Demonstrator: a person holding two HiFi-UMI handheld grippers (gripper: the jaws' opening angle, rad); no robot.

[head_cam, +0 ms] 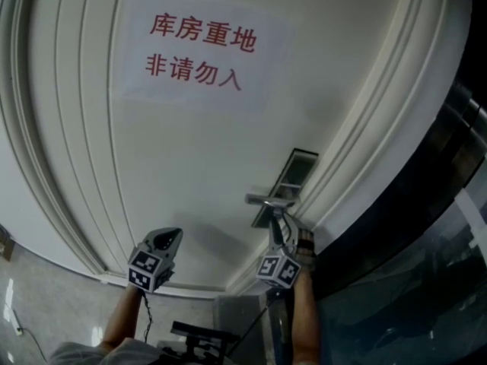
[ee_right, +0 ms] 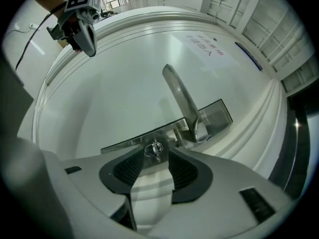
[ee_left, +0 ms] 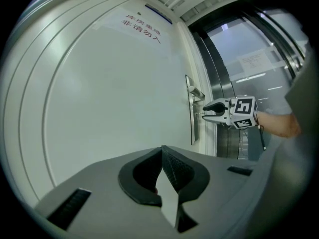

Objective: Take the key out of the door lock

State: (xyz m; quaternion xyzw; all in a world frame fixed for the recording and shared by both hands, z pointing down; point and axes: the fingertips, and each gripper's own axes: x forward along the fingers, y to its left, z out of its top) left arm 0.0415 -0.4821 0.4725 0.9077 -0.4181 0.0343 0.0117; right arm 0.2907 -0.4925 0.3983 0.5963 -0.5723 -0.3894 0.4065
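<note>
- Right tongs (ee_right: pixel 155 158) released, pads either side of the small silver metal key (ee_right: pixel 153 149) in the steel lock plate (ee_right: pixel 122 144).
- Left tongs (ee_left: pixel 162 153) clenched, empty, at the key's eight o'clock.

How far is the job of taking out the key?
Done: the right gripper is lined up at the lock. In hand: its fingers stand open either side of the key, not pressing it. To do: grip the key, which sits in the lock, and pull it out. The left gripper is shut and empty, aside.
</note>
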